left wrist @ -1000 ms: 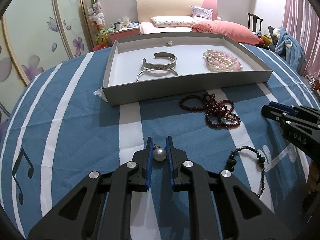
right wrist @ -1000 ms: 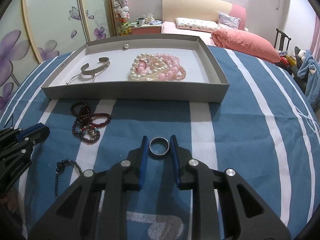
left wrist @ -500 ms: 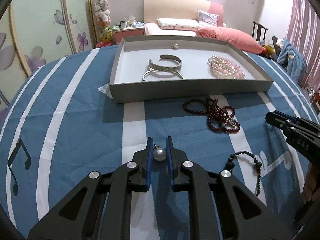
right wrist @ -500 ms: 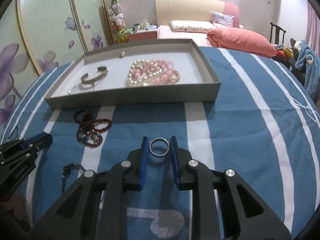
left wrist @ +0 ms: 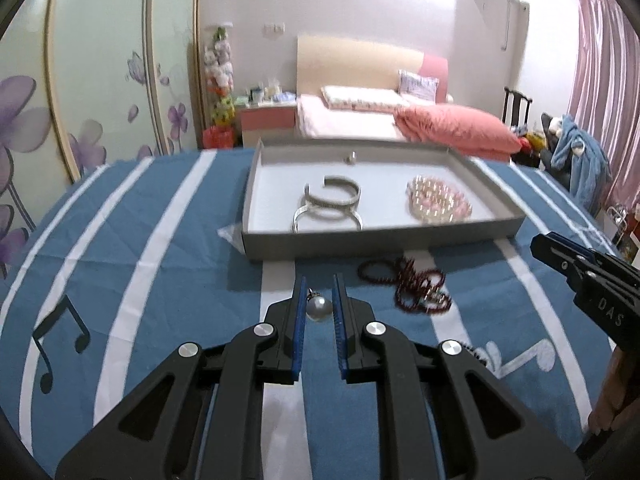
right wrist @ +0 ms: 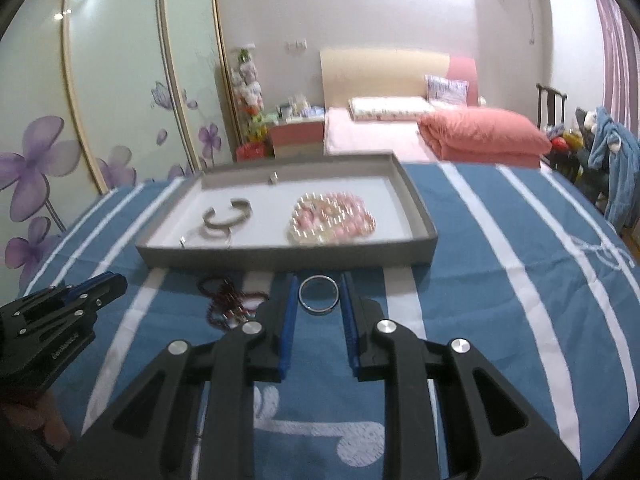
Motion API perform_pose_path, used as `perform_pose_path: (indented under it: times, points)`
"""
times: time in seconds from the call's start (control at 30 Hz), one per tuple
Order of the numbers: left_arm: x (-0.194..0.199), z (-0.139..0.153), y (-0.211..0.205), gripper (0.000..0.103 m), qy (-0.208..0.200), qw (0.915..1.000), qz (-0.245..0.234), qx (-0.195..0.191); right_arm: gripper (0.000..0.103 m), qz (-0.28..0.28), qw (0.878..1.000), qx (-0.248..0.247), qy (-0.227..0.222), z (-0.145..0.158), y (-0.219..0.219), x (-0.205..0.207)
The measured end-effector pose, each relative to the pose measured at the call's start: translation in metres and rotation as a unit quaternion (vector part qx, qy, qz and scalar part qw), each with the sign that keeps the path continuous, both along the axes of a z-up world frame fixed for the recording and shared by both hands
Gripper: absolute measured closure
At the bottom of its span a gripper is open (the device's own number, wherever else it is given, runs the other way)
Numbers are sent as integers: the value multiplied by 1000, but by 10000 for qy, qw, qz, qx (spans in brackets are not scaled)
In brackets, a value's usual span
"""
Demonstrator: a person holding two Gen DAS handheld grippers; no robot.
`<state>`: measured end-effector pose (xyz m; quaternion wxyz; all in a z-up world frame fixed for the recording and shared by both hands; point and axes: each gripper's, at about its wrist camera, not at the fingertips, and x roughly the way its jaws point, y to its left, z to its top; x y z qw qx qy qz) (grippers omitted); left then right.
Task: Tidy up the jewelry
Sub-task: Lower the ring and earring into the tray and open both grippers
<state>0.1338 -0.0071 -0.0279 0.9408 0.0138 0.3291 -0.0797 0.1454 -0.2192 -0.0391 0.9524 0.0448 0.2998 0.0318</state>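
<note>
Pearl pendant (left wrist: 319, 307) and silver ring (right wrist: 319, 294) clamped, above cloth.

Left gripper (left wrist: 319, 304): black plastic, triangular cut-outs in the linkages, round silver screws at the pivots, blue ribbed pads (left wrist: 298, 322). Right gripper (right wrist: 319, 300): same build; white "DAS" lettering on its side in the left wrist view.

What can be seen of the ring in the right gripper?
The ring is a plain silvery metal band, smooth and shiny, with no stone visible. It sits face-on to the camera, pinched at its two sides between the blue pads of the right gripper, near their tips, above the blue striped cloth, just short of the grey tray.
</note>
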Motion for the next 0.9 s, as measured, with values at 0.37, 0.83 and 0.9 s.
perform_pose_path:
  times: [0.37,0.83,0.9]
  points:
    - [-9,39,-3,89,-1110,9934,279,-83,81,-144,9912,-102,-1313,43,9,-14]
    - [4,47,-18,89,-1603,9865,334,12,81,-240,9853,-149,-1685,52,9,7]
    - [9,48,-19,89,-1617,9863,333,11,81,-248,9852,-144,-1692,52,8,13]
